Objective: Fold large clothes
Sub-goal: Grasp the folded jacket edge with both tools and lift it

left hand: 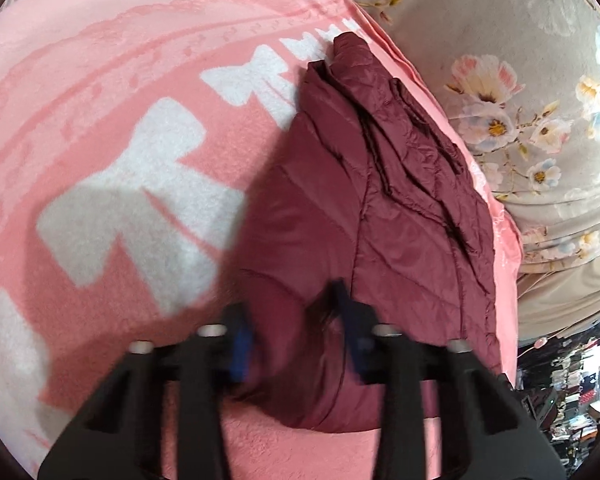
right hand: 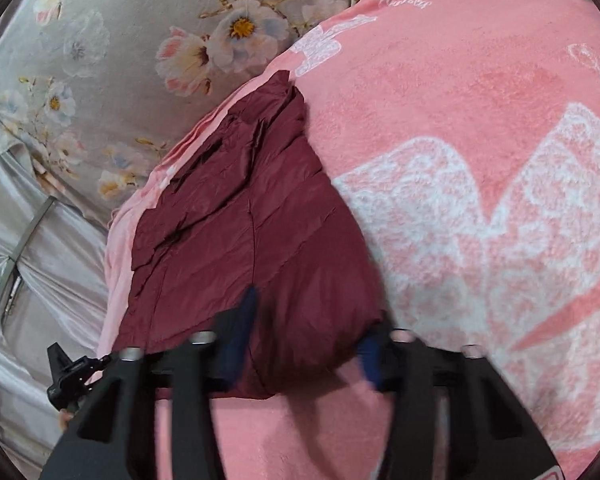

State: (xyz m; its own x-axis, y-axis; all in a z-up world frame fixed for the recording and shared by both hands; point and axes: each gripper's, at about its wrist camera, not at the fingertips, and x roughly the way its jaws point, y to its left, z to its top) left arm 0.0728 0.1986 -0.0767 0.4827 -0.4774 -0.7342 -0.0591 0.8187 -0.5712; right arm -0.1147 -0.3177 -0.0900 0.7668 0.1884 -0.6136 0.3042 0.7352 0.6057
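Black plastic arms of the left gripper fill the bottom of its view, blue pads at the tips. Its jaws straddle the near edge of a folded maroon puffer jacket. A gap shows between the pads, and blur hides whether they press the cloth, so I cannot tell if it pinches.

The right gripper sits the same way at the jacket's near edge. One blue pad lies over the maroon fabric and the other stands just off its rounded corner. Its jaws look parted around the fold, though motion blur softens the tips.

Both views show the jacket lying flat on a pink fleece blanket printed with white bows, stretching away from the grippers in a narrowing, quilted shape. Loose layers wrinkle along its outer side, close to the blanket's edge.

Beyond that edge lies a grey floral bedsheet, also seen from the right gripper. Far off, a dark cluttered corner of the room is too small to make out. A small black fitting at the right view's lower left is unclear.
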